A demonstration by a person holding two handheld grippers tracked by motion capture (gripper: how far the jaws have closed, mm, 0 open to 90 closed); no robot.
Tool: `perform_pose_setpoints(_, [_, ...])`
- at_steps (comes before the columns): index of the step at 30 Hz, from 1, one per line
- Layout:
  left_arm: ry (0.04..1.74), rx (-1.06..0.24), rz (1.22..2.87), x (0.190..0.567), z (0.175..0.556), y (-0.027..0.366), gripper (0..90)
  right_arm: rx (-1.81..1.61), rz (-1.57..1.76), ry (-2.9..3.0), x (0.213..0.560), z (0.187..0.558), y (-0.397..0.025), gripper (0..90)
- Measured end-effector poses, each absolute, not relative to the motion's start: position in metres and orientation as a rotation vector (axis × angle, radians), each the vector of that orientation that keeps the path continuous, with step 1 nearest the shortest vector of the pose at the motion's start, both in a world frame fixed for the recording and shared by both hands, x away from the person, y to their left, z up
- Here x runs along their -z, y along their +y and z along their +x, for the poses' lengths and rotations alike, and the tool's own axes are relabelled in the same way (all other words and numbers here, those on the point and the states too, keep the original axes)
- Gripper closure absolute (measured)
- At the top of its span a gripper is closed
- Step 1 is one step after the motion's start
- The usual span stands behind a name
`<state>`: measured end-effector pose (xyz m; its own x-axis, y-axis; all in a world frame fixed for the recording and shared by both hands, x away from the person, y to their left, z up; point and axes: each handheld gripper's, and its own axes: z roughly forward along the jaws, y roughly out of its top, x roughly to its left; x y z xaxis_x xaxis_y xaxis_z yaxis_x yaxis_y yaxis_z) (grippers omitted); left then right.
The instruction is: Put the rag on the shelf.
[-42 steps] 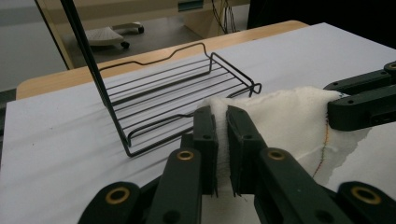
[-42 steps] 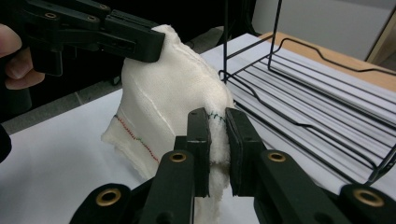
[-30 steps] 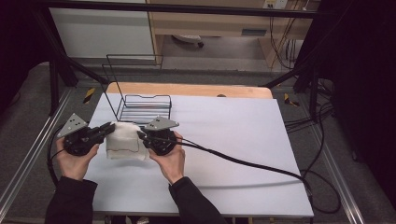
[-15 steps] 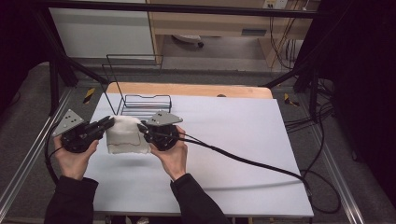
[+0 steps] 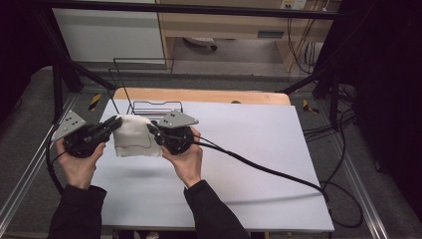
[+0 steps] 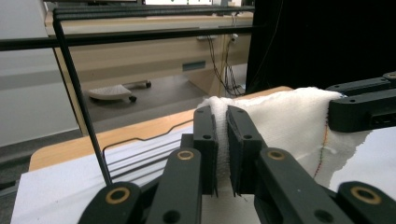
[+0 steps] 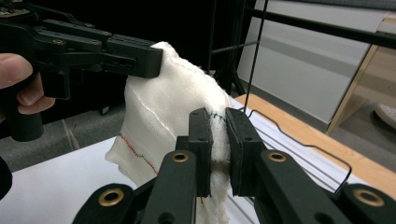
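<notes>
Both tongs (image 5: 115,124) (image 5: 152,130) clamp an unlabelled white cloth (image 5: 132,136)

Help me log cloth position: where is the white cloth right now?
In the high view, the white cloth hangs at table's left, pinched between left tongs and right tongs, just before the wire rack.

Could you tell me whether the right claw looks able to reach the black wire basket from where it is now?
Probably yes: the black wire basket stands just beyond, but the right claw grips the white cloth.
</notes>
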<state>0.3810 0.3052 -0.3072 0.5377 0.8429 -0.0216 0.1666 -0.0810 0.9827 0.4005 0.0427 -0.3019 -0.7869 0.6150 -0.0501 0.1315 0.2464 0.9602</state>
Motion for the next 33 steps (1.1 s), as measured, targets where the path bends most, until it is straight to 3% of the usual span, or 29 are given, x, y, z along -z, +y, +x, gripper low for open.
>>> perform_pose_setpoints(33, [0.82,-0.767,1.464,0.259,0.396,0.298,83.0,-1.606,0.619,1.927,0.25,0.41,0.038,81.7])
